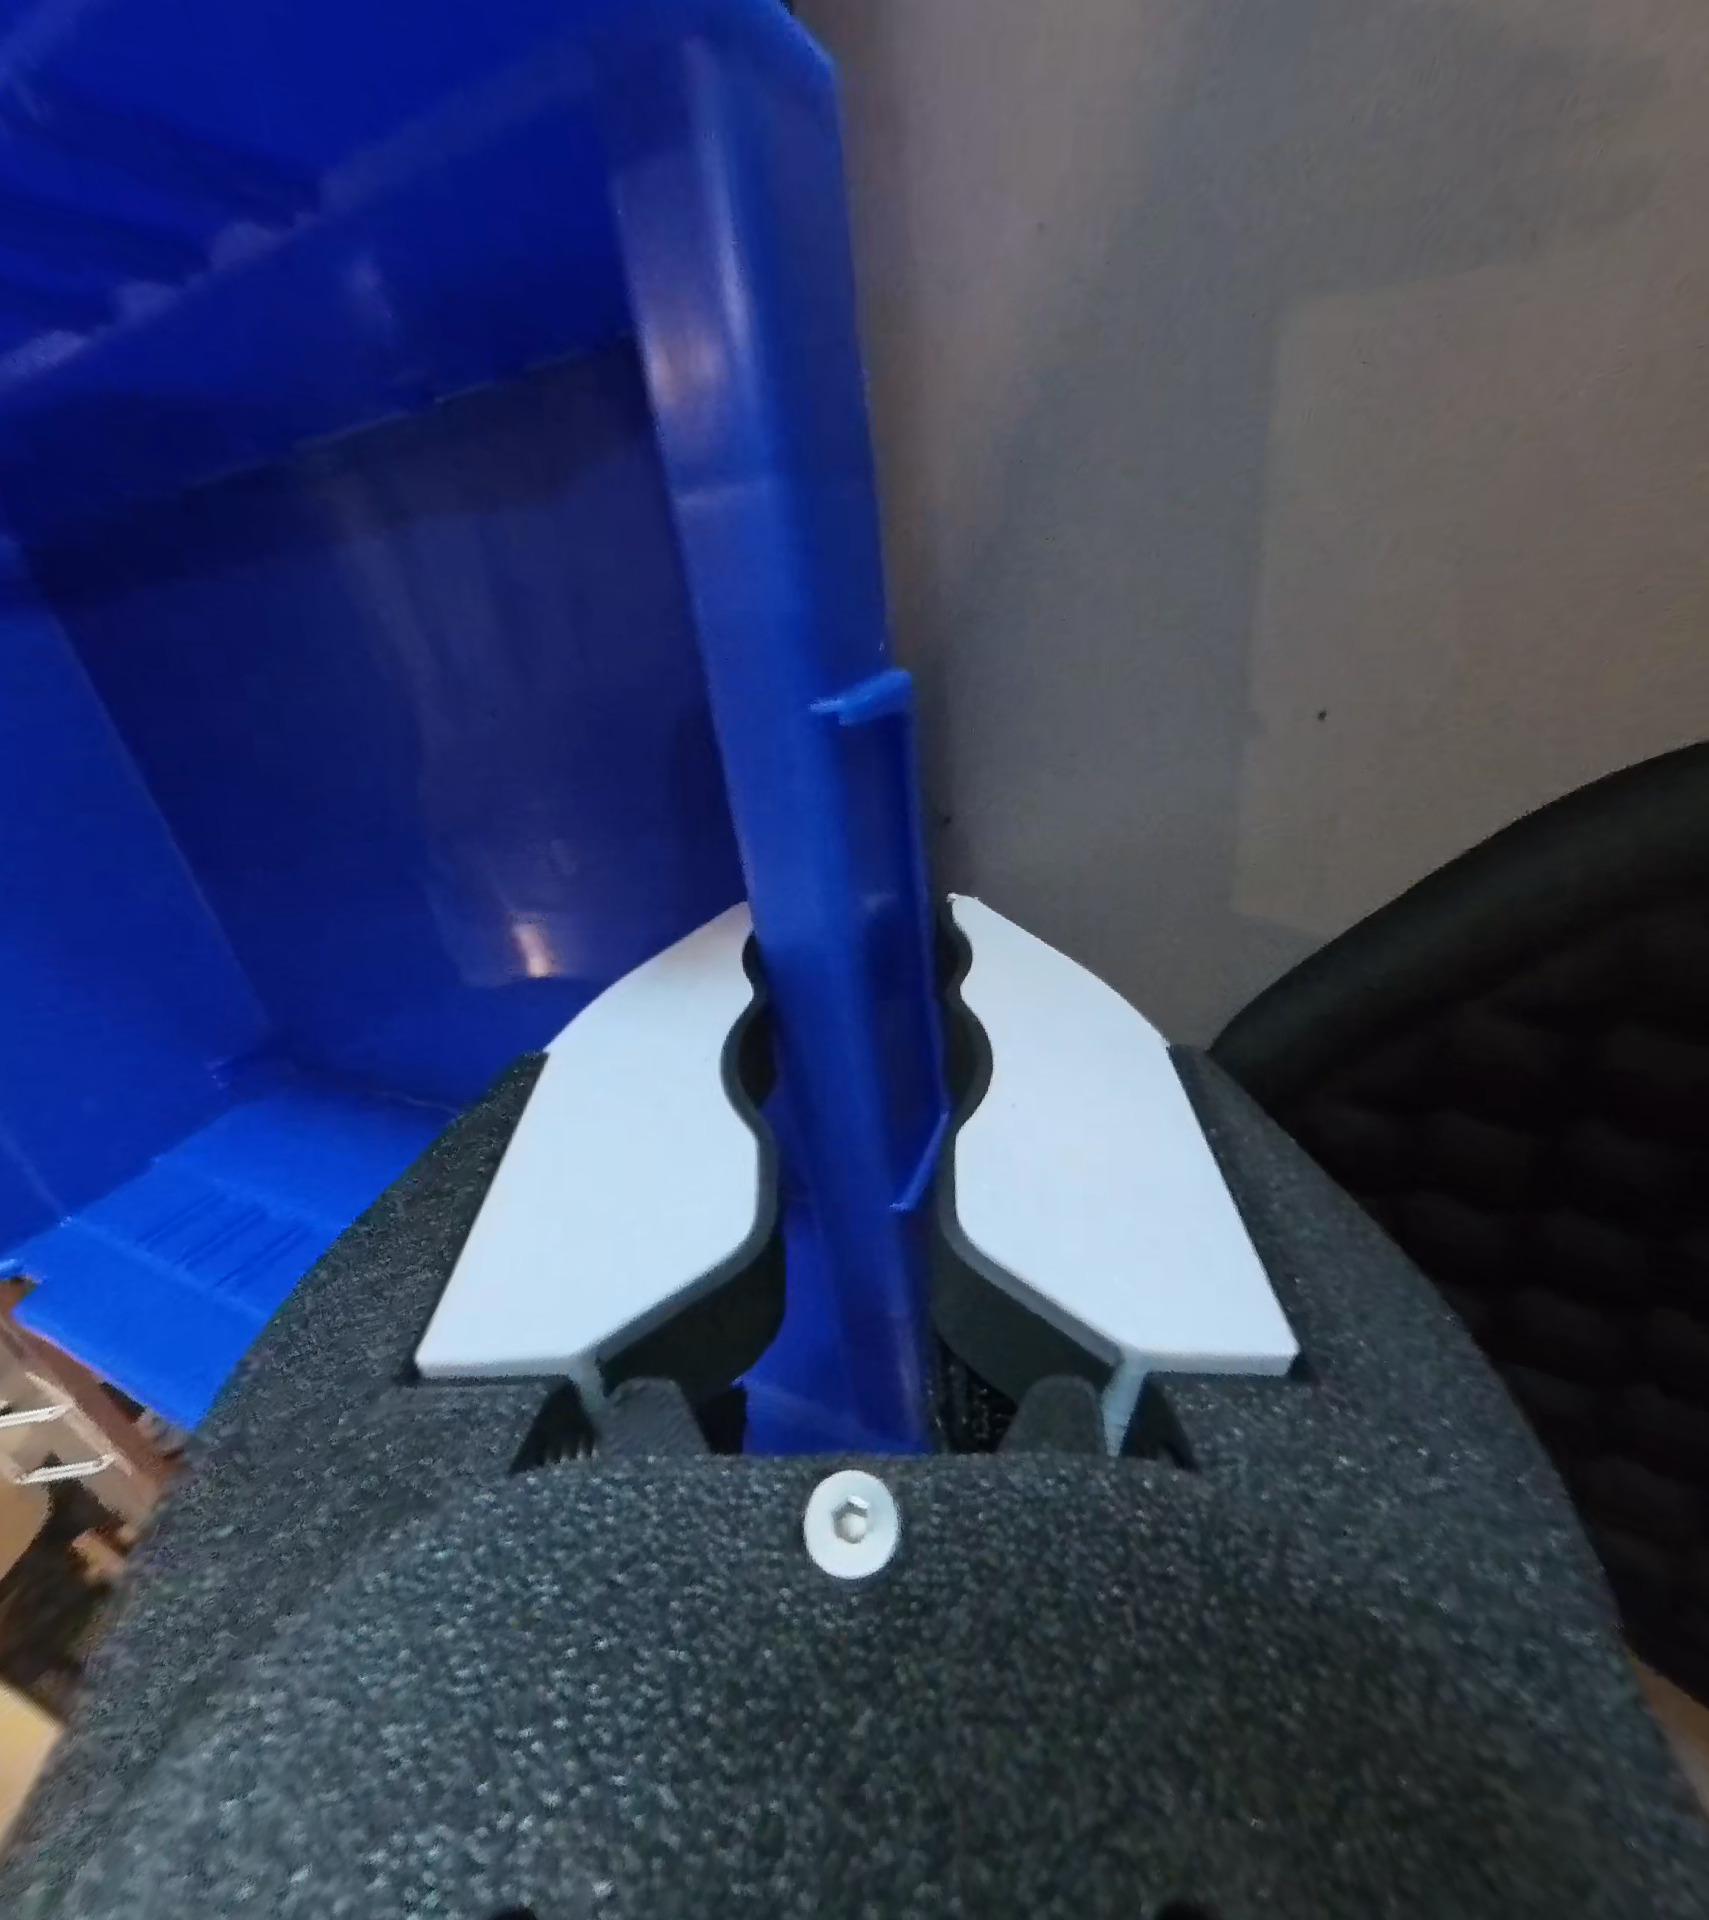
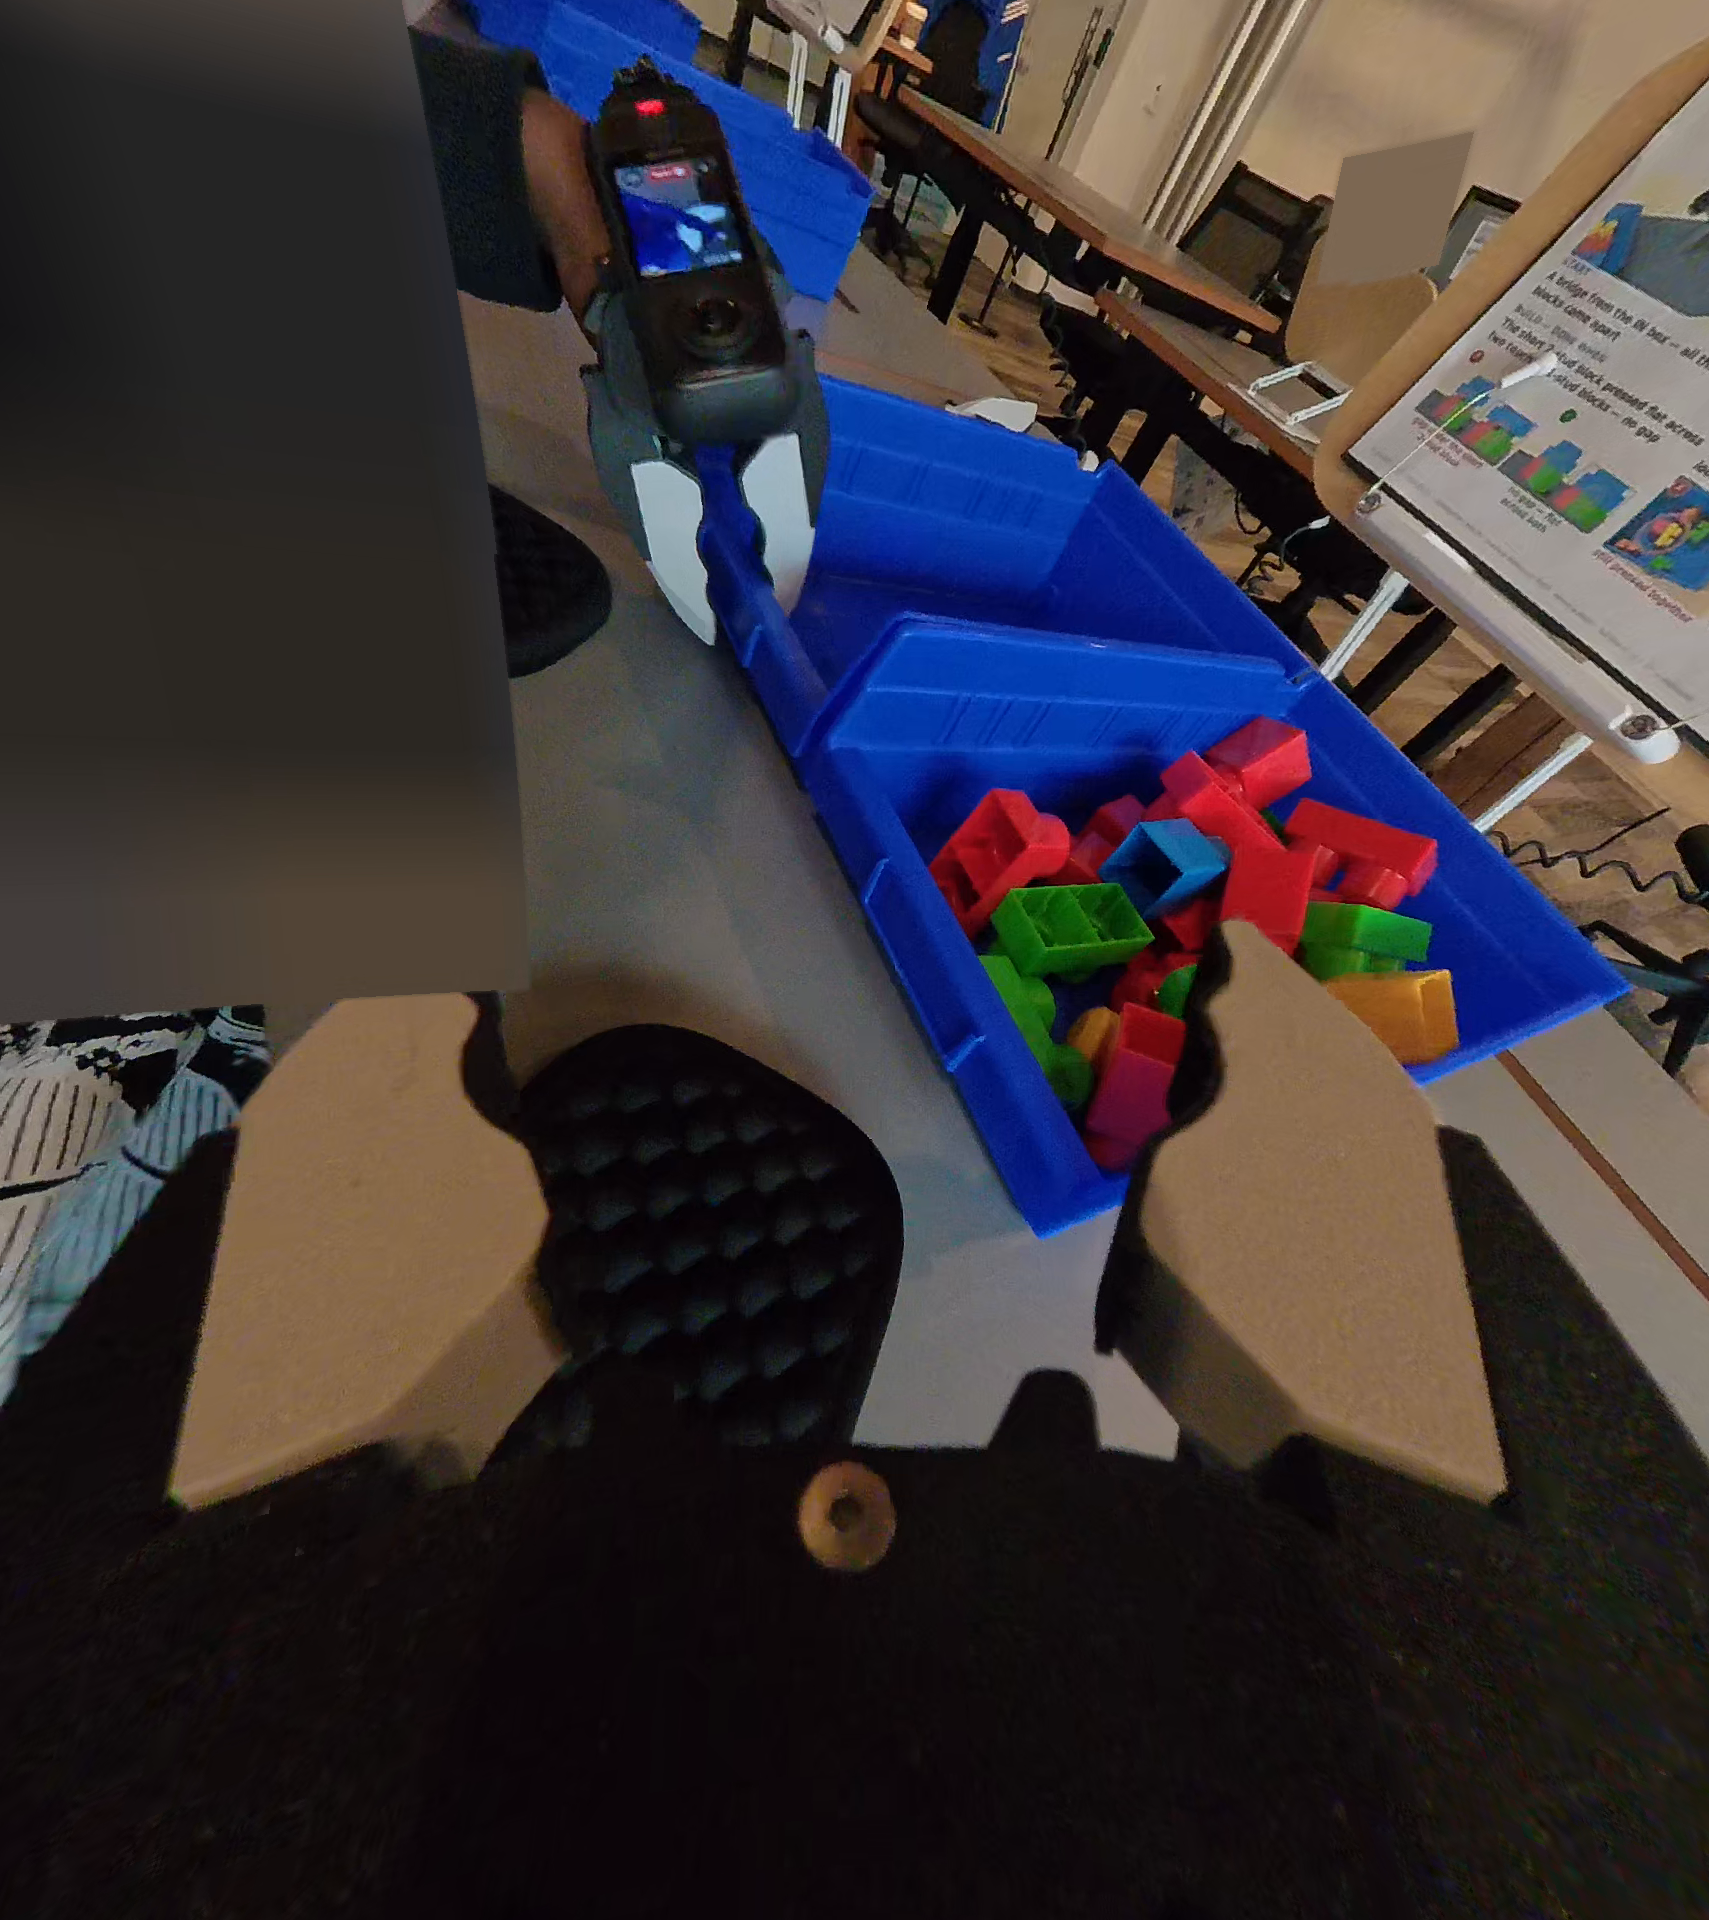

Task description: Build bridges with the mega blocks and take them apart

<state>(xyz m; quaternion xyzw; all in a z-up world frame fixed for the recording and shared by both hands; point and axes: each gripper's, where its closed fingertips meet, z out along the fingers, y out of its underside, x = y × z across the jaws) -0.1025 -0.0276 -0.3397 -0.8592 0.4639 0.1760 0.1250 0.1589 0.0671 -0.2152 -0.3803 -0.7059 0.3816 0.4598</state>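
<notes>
My left gripper (image 1: 850,1039) is shut on the side wall of an empty blue bin (image 1: 289,623); the wall runs up between my white fingers (image 1: 621,1143). In the right wrist view the same left gripper (image 2: 725,540) shows at the far side, clamped on the rim of that empty blue bin (image 2: 985,520). A second blue bin (image 2: 943,1039) sits nearer, filled with several red, green, blue and orange mega blocks (image 2: 1193,914). My right gripper (image 2: 829,1164) is open and empty, above the table beside the near bin's corner.
A black dimpled mat (image 2: 704,1226) lies on the grey table (image 2: 663,831) under my right gripper; another black mat (image 1: 1556,1195) lies right of my left gripper. An instruction board (image 2: 1608,416) stands at the right. More blue bins (image 2: 788,177), tables and chairs stand behind. The tips of one gripper are about 30 cm away from the tips of the other.
</notes>
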